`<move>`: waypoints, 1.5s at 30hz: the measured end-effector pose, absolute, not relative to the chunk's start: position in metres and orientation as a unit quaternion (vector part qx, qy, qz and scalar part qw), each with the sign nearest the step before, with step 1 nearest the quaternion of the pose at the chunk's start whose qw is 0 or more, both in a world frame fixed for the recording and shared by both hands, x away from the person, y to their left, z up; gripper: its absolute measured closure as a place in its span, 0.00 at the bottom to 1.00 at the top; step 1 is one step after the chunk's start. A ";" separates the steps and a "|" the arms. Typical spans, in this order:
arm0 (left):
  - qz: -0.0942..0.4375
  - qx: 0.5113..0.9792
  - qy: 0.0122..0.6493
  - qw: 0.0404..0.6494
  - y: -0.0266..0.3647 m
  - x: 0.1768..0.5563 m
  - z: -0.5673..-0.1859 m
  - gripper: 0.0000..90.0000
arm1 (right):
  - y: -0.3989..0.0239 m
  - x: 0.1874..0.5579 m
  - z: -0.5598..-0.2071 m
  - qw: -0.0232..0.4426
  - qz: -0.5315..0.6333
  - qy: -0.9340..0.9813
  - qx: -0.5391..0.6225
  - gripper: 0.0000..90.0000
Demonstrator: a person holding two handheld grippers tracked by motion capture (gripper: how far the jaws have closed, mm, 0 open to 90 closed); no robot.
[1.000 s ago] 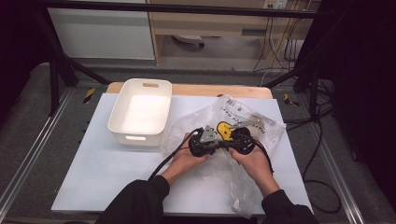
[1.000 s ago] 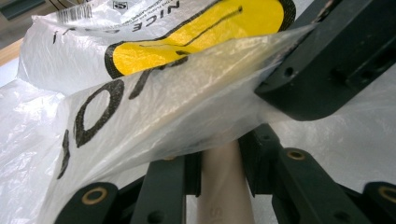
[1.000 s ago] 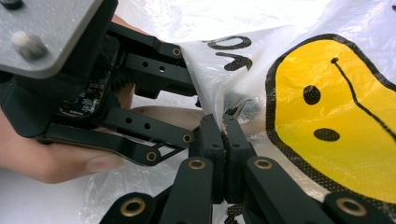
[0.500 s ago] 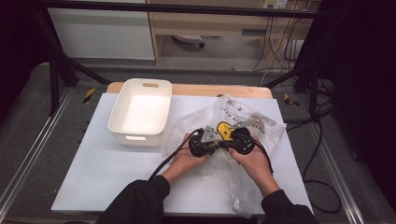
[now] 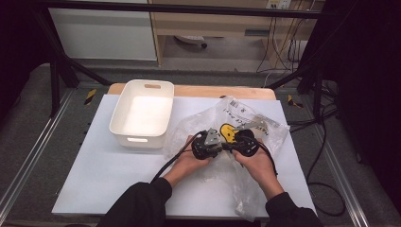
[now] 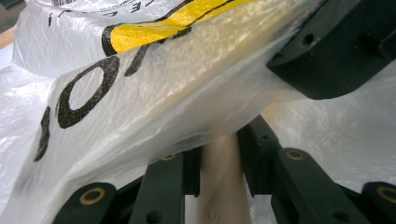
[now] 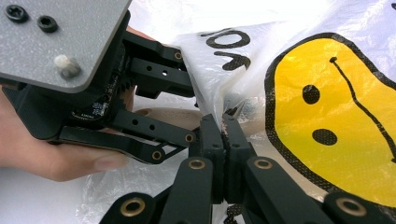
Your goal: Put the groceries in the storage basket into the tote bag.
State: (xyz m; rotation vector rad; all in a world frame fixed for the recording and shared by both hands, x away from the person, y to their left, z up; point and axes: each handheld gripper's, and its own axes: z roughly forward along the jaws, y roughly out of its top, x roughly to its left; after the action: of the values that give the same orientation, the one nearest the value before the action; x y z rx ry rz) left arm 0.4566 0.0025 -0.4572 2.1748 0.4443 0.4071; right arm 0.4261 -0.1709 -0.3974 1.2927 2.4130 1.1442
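A crumpled clear plastic bag [image 5: 246,113] with a yellow smiley face [image 7: 336,116] lies on the white table, right of centre. Both grippers meet at its near edge. My left gripper [image 5: 221,144] is shut on a beige rod-like thing [image 6: 219,186], its pads pressing both sides; bag film [image 6: 154,79] drapes over it. I cannot tell whether the rod lies inside the bag. My right gripper [image 7: 223,122] is shut on a fold of the bag's film. The left gripper [image 7: 191,113] with its grey plate sits just beside it, a hand under it.
A white plastic tub [image 5: 118,120] stands left of the bag at the table's back. Bare white tabletop [image 5: 94,165] spreads out to the left and front. Black cables [image 5: 165,165] trail from the grippers toward the person. Metal rails border both sides.
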 end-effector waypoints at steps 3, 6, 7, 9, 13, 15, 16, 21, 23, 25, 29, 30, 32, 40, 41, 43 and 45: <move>0.161 0.871 0.179 0.428 0.003 0.457 -0.457 0.79 | -0.171 0.426 -0.398 0.087 0.384 0.810 0.434 1.00; 0.160 0.871 0.181 0.427 0.003 0.457 -0.457 0.79 | -0.171 0.426 -0.398 0.087 0.384 0.810 0.435 1.00; 0.160 0.871 0.181 0.427 0.003 0.457 -0.457 0.79 | -0.171 0.426 -0.398 0.087 0.384 0.809 0.436 1.00; 0.160 0.871 0.182 0.428 0.003 0.457 -0.457 0.79 | -0.171 0.427 -0.398 0.086 0.384 0.809 0.437 1.00; 0.153 0.867 0.192 0.433 0.005 0.458 -0.457 0.77 | -0.172 0.427 -0.398 0.086 0.384 0.809 0.437 1.00; 0.153 0.868 0.194 0.430 0.005 0.458 -0.456 0.73 | -0.172 0.427 -0.398 0.086 0.384 0.809 0.437 1.00; 0.152 0.867 0.198 0.432 0.005 0.458 -0.457 0.71 | -0.172 0.427 -0.398 0.087 0.384 0.809 0.436 1.00; 0.150 0.872 0.193 0.424 0.006 0.454 -0.456 0.59 | -0.173 0.427 -0.397 0.086 0.384 0.808 0.438 1.00; 0.150 0.873 0.192 0.423 0.007 0.452 -0.456 0.56 | -0.174 0.427 -0.397 0.088 0.385 0.808 0.438 1.00; 0.152 0.871 0.194 0.424 0.010 0.449 -0.454 0.52 | -0.175 0.427 -0.397 0.090 0.383 0.809 0.438 1.00; 0.155 0.863 0.205 0.434 0.017 0.446 -0.450 0.45 | -0.176 0.426 -0.396 0.090 0.384 0.807 0.439 1.00; 0.156 0.863 0.206 0.435 0.019 0.445 -0.449 0.42 | -0.177 0.427 -0.397 0.091 0.383 0.807 0.439 1.00; 0.157 0.860 0.209 0.439 0.024 0.442 -0.447 0.39 | -0.177 0.426 -0.397 0.090 0.384 0.806 0.441 1.00; 0.158 0.847 0.208 0.462 0.046 0.421 -0.430 0.36 | -0.180 0.424 -0.396 0.094 0.384 0.805 0.443 1.00; 0.158 0.845 0.208 0.467 0.050 0.418 -0.427 0.36 | -0.180 0.423 -0.397 0.093 0.383 0.805 0.444 1.00; 0.157 0.840 0.208 0.477 0.057 0.411 -0.420 0.36 | -0.179 0.422 -0.398 0.092 0.384 0.805 0.443 1.00; 0.158 0.836 0.210 0.482 0.064 0.403 -0.414 0.36 | -0.178 0.421 -0.401 0.091 0.384 0.806 0.441 1.00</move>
State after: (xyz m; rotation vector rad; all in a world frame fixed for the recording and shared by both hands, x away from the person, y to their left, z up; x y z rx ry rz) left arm 0.4033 0.0637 -0.4137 2.0384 0.5110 0.3844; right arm 0.4205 -0.1782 -0.4005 1.3103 2.3946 1.1412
